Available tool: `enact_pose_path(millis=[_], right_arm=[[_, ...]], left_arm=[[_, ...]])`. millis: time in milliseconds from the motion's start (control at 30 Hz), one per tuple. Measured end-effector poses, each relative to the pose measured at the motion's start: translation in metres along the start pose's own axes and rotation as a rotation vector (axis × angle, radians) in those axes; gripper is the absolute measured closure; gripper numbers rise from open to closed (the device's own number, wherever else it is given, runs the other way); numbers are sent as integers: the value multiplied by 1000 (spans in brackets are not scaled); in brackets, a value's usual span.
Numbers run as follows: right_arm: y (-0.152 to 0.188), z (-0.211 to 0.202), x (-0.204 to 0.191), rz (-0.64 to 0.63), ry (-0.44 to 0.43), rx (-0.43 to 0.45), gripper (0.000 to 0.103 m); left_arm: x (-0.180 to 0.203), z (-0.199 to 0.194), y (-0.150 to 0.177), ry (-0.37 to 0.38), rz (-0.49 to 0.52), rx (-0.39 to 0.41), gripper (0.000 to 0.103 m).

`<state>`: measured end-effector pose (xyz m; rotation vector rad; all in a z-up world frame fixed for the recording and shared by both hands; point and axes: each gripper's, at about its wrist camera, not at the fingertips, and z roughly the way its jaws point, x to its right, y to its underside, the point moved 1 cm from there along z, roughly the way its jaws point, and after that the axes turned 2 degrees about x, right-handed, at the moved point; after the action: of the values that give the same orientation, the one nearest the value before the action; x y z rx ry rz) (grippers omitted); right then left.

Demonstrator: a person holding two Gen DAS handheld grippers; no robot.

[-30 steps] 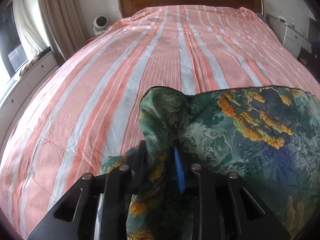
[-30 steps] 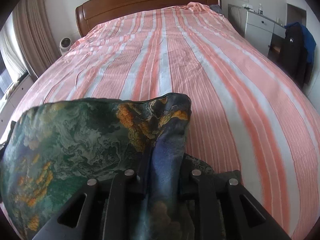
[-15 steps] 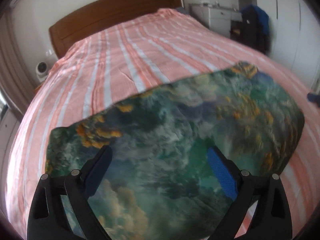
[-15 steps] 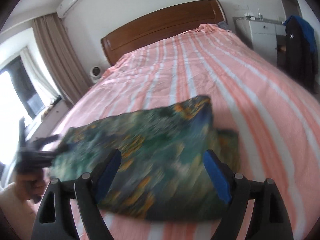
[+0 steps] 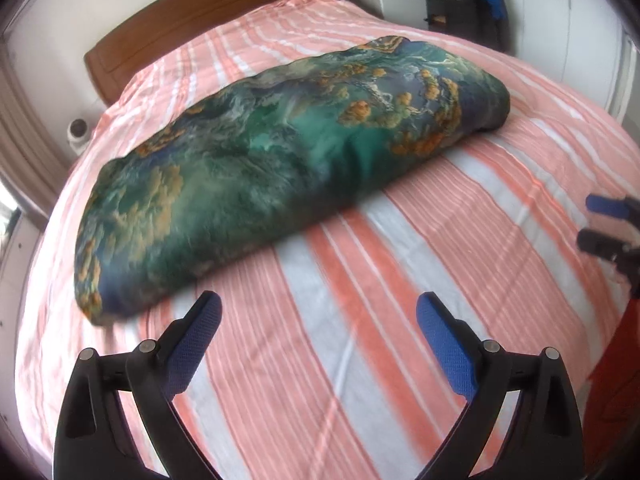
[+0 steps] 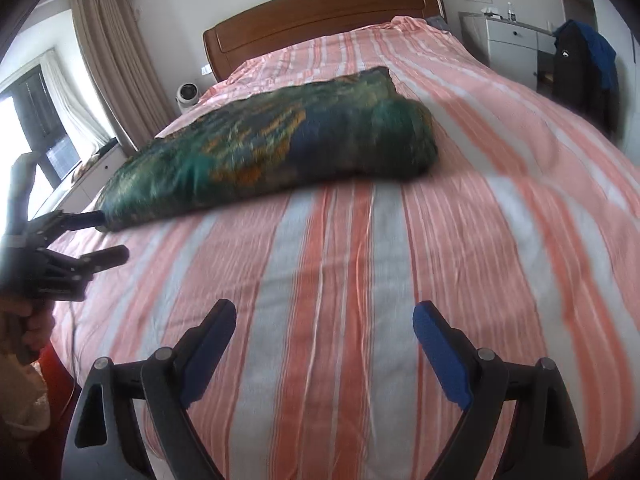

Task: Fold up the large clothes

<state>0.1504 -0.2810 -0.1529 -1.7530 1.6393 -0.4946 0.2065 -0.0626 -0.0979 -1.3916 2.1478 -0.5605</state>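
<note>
Both jaws are opening on nothing: your left hand-held gripper [image 5: 318, 320] and right hand-held gripper [image 6: 324, 324] hang over bare bed [image 6: 500, 208]. The folded garment [image 5: 280, 152] lies beyond, apparently puffed; it may spring open, or snag on re-approach.

I'm seeing daylight coming through the window [image 6: 24, 128] beside beige curtains [image 6: 116, 64]. A wooden headboard [image 6: 320, 12] is backing the striped bedspread [image 6: 360, 264]; a white dresser [image 6: 508, 40] is standing right.

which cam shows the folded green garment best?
Left wrist: the folded green garment fills the middle of the frame, whole outline and print fairly sharp. Right wrist shows it at a flatter angle, motion-blurred, left end beside the left gripper.
</note>
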Motion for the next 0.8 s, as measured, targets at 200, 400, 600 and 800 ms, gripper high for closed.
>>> enact_pose_path(millis=[200, 400, 600, 800], right_arm=[[17, -5, -9, -73, 39, 15, 14], [30, -10, -6, -89, 62, 33, 14], [34, -13, -1, -81, 88, 56, 14], [34, -10, 8, -50, 80, 52, 14]], left_arm=[[9, -6, 6, -39, -55, -20, 5], [10, 1, 13, -53, -74, -29, 5], [-3, 29, 37, 34, -198, -87, 5], [-8, 43, 48, 45, -264, -90, 0]])
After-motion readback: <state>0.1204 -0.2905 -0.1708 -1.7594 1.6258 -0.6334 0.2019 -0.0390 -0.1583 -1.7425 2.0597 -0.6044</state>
